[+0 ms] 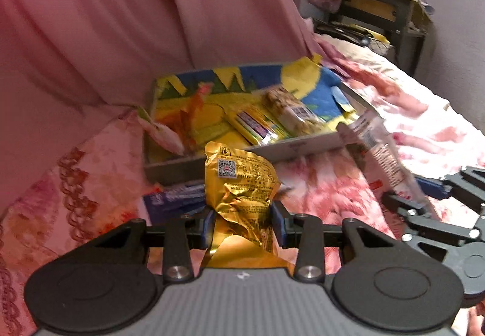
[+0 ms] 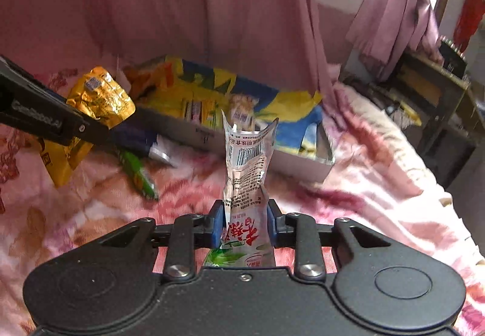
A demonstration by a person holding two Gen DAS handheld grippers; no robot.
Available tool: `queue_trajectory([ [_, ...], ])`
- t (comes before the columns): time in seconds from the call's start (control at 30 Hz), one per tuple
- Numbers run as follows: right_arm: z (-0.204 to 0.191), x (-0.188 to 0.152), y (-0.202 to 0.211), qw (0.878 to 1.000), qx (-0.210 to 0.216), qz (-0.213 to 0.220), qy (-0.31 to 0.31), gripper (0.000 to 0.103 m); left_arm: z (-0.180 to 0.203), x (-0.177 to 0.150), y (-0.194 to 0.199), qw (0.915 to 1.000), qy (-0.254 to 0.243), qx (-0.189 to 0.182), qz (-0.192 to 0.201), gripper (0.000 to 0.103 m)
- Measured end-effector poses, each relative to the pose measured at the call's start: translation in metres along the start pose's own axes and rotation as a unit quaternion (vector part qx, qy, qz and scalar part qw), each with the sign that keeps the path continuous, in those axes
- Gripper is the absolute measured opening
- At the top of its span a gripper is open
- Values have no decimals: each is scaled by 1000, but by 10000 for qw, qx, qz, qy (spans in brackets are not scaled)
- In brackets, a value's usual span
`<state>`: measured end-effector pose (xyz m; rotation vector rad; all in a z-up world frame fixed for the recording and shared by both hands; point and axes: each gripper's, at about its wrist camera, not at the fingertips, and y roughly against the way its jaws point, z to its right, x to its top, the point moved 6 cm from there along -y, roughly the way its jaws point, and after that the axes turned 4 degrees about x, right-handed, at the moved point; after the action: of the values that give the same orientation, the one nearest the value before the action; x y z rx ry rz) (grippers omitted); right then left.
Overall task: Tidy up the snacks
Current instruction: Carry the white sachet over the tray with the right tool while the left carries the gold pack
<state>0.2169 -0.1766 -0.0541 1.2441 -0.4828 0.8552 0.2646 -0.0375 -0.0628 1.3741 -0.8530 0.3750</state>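
My left gripper (image 1: 242, 225) is shut on a crinkled gold foil snack packet (image 1: 239, 184), held above the bed just short of the box; the packet also shows in the right wrist view (image 2: 100, 96). My right gripper (image 2: 245, 223) is shut on a clear and white snack pouch (image 2: 247, 154) with red lettering and a barcode; it shows in the left wrist view (image 1: 382, 154) near the box's right corner. The shallow grey cardboard box (image 1: 303, 145), lined with yellow and blue paper, holds a yellow bar packet (image 1: 257, 126) and a nut bar (image 1: 291, 108).
A blue and white packet (image 1: 175, 199) and a green stick packet (image 2: 139, 175) lie on the pink floral bedspread (image 2: 363, 199) in front of the box. Pink curtains (image 1: 136, 17) hang behind it. A dark shelf unit (image 2: 424, 99) stands at the right.
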Motion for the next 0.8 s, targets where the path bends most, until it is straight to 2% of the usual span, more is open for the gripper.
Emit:
queue_trajectory([
  [0.2, 5, 16, 1, 9991, -97, 406, -60, 31, -11, 16, 2, 9986, 237, 275, 386, 42],
  [0.33, 12, 32, -7, 9981, -148, 583, -115, 31, -20, 44, -5, 9944, 584, 612, 633, 42],
  [0.43, 19, 48, -13, 9967, -130, 760, -252, 31, -22, 69, -8, 9894, 849, 716, 933, 42],
  [0.57, 24, 68, -25, 9938, -206, 1068, -248, 31, -20, 91, -19, 9854, 829, 819, 1241, 42],
  [0.7, 34, 85, -44, 9915, -255, 1193, -445, 31, -22, 100, -42, 9839, 863, 879, 1295, 42],
  [0.8, 41, 94, -59, 9904, -264, 1218, -595, 31, -27, 106, -62, 9838, 1161, 719, 1160, 42],
])
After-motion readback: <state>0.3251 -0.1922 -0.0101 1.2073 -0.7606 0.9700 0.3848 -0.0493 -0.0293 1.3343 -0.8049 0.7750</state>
